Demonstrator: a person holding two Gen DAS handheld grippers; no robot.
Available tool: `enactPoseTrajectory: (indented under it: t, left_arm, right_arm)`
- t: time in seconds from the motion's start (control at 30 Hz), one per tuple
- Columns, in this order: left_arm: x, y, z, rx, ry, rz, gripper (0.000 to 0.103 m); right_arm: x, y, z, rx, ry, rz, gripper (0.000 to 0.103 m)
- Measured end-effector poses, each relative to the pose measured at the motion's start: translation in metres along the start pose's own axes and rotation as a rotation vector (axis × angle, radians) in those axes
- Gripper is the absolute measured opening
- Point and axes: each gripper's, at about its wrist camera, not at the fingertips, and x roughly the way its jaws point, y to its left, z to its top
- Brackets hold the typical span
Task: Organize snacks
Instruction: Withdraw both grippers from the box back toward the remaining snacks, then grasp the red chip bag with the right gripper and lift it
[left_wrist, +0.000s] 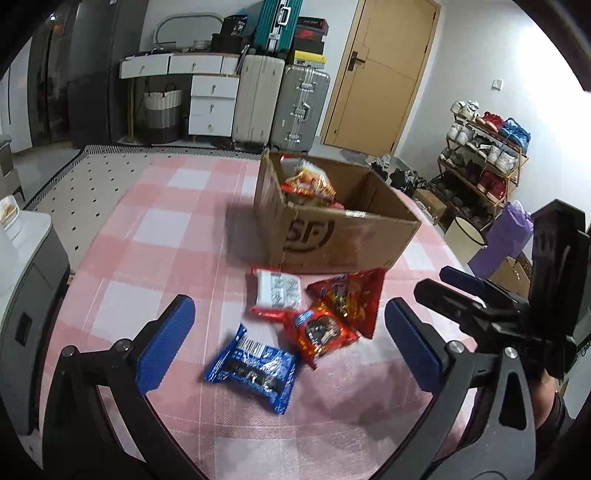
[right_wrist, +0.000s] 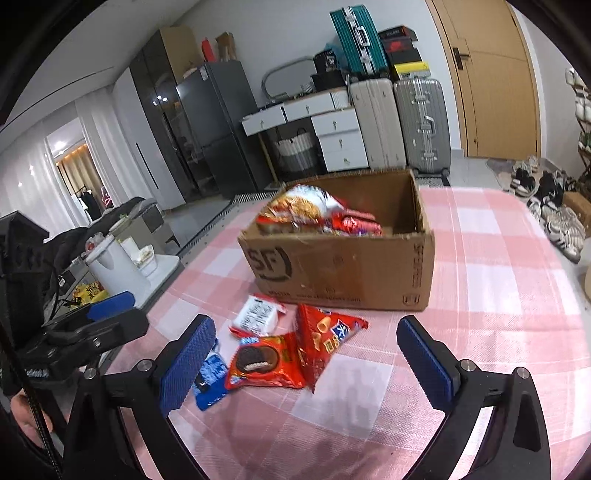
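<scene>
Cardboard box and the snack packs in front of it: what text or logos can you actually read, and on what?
"SF": logo on the cardboard box front.
Box side strip and bottom line: too blurred.
Red cookie pack, red chip bag, white pack, blue pack: print and barcode unreadable.

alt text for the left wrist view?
Open left gripper above four snack packets on a pink checked cloth: blue, two red, one white. Behind them, a cardboard box holding more snacks.
</scene>
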Motion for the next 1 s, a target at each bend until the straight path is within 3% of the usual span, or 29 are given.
enactPoseTrajectory:
  t: [0.4,0.7,0.8,0.97,1.0]
  left_arm:
    - [0.026,0.018,-0.019,-0.018,0.059,0.005,0.103]
    - [0.03,0.031,-0.034,-0.036,0.096,0.004,0.103]
    - [0.029,0.032,-0.035,-0.039,0.096,0.002,0.103]
    - [0.028,0.032,-0.039,-0.039,0.104,0.004,0.103]
    - [0.028,0.033,-0.039,-0.042,0.108,0.006,0.103]
  right_arm:
    - [0.071,-0.019,-0.011,0.043,0.126,0.012,0.1]
    - [0.102,-0.023,-0.006,0.06,0.168,0.016,0.098]
    - [0.112,-0.022,-0.007,0.078,0.192,0.022,0.086]
    - [0.123,-0.025,-0.006,0.12,0.204,0.032,0.083]
    - [0.125,-0.026,-0.006,0.129,0.207,0.032,0.078]
